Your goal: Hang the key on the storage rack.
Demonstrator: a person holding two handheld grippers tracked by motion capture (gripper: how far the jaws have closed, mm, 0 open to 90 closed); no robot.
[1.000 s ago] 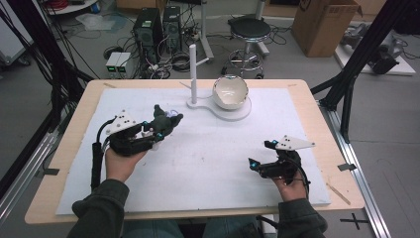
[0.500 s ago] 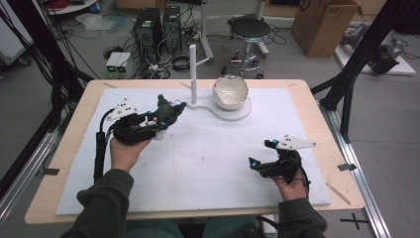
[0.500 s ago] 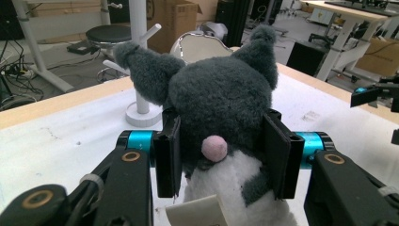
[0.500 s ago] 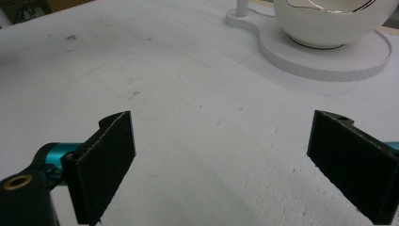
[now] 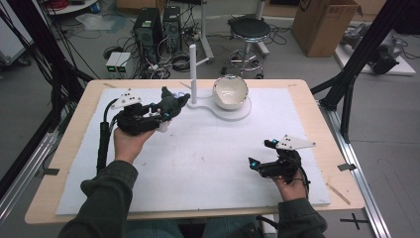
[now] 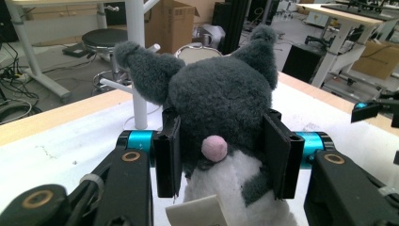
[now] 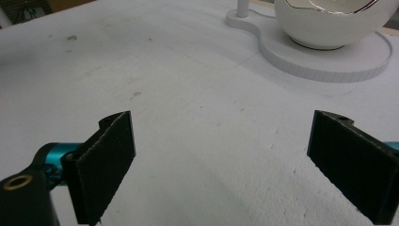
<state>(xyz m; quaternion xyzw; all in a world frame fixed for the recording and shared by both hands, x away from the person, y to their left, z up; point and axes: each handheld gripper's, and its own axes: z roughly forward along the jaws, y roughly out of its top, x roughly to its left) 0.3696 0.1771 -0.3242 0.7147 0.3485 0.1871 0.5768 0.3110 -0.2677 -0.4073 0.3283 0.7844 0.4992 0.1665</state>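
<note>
The plush toy [image 5: 171, 103] hangs above the white mat [image 5: 198, 168] at the table's back left, pinched at the body by the left gripper [image 6: 221, 155], its jaws pressing into the fur. Soft stuffing may let it slip or tilt in that hold. Just to its right the white post [image 5: 193, 74] stands in the way and could catch an ear. Beyond it sits the bowl [image 5: 230, 92] on its stand [image 5: 242, 111], easily knocked. The right gripper [image 7: 221, 165] rests over the mat near the front right, jaws wide and empty.
</note>
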